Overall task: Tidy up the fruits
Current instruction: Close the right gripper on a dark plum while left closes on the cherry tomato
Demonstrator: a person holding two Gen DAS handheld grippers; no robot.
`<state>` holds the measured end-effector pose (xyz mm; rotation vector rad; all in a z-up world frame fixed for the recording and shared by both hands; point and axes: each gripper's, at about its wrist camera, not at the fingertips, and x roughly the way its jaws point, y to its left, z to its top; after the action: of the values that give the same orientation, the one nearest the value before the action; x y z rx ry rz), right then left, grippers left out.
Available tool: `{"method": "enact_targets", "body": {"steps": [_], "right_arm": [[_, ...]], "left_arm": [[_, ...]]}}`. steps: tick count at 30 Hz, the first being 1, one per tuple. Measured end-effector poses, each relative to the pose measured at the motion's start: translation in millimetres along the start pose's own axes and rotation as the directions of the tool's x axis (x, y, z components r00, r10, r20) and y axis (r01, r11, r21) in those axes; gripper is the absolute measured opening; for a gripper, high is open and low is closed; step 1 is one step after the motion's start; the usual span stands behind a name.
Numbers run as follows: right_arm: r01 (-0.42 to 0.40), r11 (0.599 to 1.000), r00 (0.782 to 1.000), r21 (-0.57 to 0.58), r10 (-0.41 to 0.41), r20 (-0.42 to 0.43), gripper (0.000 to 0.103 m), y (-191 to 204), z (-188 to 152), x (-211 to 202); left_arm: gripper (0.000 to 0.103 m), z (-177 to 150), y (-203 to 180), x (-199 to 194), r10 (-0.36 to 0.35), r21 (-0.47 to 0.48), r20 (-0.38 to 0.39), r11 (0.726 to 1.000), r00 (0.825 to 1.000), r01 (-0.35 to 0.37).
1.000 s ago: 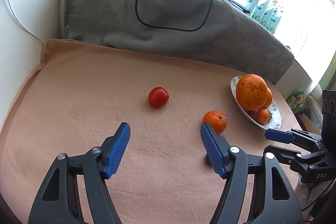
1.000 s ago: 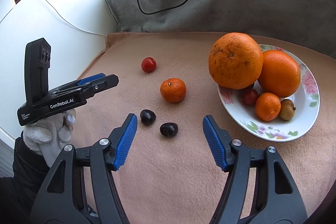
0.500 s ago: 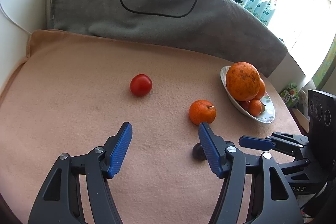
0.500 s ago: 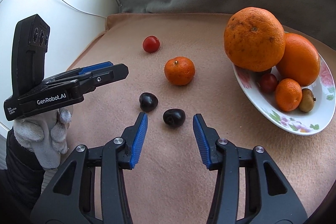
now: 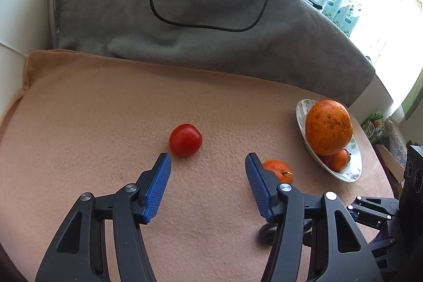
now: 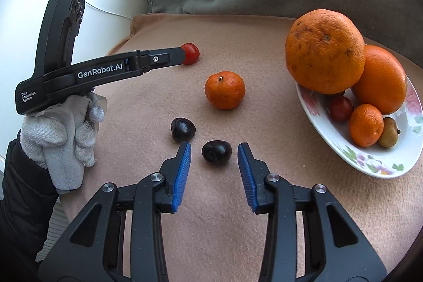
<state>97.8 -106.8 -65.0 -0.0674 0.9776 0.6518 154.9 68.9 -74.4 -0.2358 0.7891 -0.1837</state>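
In the left wrist view, the left gripper (image 5: 208, 159) has its jaws about half spread and closing, with nothing between them. The small red tomato (image 5: 185, 140) lies on the peach blanket (image 5: 92, 110) just past the left fingertip, at about eleven o'clock from the gap, so the jaws would have to go forward and a little left to straddle it. The mandarin (image 5: 277, 171) sits at three o'clock, half hidden behind the right finger.

In the right wrist view, the right gripper (image 6: 214, 151) has its jaws narrow and closing around a dark cherry (image 6: 216, 152), which lies dead centre at twelve o'clock between the blue pads, not yet touched. A second dark cherry (image 6: 183, 129) rests at eleven o'clock, just outside the left pad. The floral plate (image 6: 375, 163) of fruit sits at two o'clock, nearer this hand.
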Motion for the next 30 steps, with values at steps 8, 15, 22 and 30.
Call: {"method": "enact_targets", "body": {"steps": [8,15,22,30], "right_arm": [[0.003,1.000,1.000,-0.001,-0.003,-0.007,0.038,-3,1,2],[0.003,1.000,1.000,-0.008,-0.004,-0.013,0.036,-2,0,5],[0.003,1.000,1.000,-0.013,-0.003,-0.018,0.033,-2,-2,5],[0.005,1.000,1.000,-0.014,-0.005,-0.017,0.026,-1,-1,7]], "left_arm": [[0.055,10,10,21,0.026,-0.015,-0.018,1.000,0.999,-0.026],[0.049,15,10,34,0.028,-0.009,-0.039,1.000,0.999,-0.029],[0.038,16,12,39,0.036,-0.008,-0.047,0.999,0.998,-0.037],[0.032,17,10,43,0.042,-0.009,-0.047,0.999,0.998,-0.043]]}}
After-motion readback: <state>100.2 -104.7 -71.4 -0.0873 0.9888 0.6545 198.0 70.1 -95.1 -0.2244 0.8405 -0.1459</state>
